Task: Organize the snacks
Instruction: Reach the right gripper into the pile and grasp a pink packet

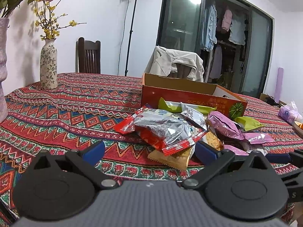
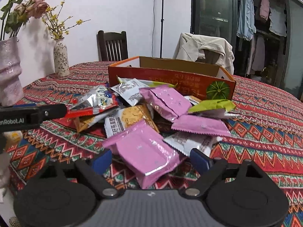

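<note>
A pile of snack packets lies on the patterned tablecloth in front of an open orange cardboard box (image 1: 178,94) (image 2: 170,75). My left gripper (image 1: 149,151) is open; between its blue pads lie a red and silver packet (image 1: 162,130) and a gold packet (image 1: 170,158). My right gripper (image 2: 150,158) is open around the near end of a pink packet (image 2: 145,151); whether the pads touch it is unclear. More pink packets (image 2: 166,100), a green one (image 2: 212,106) and white ones (image 2: 128,90) lie behind. The left gripper's arm (image 2: 32,113) enters the right wrist view at left.
A flowered ceramic vase (image 1: 48,64) (image 2: 61,58) and a pink vase (image 2: 9,71) stand at the table's left. Two chairs stand behind the table, one draped with a beige jacket (image 1: 176,62). A tissue pack (image 1: 289,111) lies at the right edge.
</note>
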Available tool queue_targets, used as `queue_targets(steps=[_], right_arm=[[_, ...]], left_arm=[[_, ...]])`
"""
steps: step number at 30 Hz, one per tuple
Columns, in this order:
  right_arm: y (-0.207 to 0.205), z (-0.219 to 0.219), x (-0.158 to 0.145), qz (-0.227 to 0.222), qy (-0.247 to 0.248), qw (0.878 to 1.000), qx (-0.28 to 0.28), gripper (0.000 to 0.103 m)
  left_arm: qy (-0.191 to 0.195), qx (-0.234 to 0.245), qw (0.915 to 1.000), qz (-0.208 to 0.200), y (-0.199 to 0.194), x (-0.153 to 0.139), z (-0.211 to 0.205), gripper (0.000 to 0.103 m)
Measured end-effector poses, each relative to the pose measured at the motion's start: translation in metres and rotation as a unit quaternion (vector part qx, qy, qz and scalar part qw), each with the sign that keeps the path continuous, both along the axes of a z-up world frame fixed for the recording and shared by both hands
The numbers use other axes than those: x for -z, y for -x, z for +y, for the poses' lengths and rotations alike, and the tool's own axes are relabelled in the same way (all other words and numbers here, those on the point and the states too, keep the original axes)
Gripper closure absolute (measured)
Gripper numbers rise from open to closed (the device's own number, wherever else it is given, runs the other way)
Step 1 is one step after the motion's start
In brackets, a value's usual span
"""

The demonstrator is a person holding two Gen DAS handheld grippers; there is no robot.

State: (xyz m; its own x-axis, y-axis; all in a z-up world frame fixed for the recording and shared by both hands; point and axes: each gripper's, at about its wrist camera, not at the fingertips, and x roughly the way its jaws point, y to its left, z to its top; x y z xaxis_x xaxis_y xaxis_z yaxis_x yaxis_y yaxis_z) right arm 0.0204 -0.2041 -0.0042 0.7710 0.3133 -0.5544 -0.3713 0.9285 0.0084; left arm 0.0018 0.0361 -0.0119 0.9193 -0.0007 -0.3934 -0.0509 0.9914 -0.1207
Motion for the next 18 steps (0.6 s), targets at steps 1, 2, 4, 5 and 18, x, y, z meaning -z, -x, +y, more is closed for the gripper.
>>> queue_targets(steps=[1, 2, 4, 5, 18], right_arm=[[0.002, 0.000, 0.001, 0.005, 0.001, 1.000, -0.002, 0.014], [0.002, -0.001, 0.004, 0.011, 0.002, 1.000, -0.004, 0.014], [0.001, -0.001, 0.010, 0.025, 0.003, 1.000, -0.001, 0.014], [0.000, -0.002, 0.011, 0.024, -0.002, 1.000, 0.002, 0.015], [-0.037, 0.025, 0.004, 0.014, 0.034, 0.999, -0.005, 0.013]], left_arm=[[0.001, 0.000, 1.0000, 0.001, 0.000, 0.000, 0.000, 0.000], [0.002, 0.001, 1.0000, 0.002, 0.001, 0.000, 0.001, 0.000], [0.005, 0.002, 1.0000, 0.003, 0.000, 0.001, 0.001, 0.000], [0.006, 0.003, 1.0000, 0.004, 0.000, 0.001, 0.001, 0.000], [0.008, -0.008, 0.9999, 0.008, 0.000, 0.001, 0.007, 0.000]])
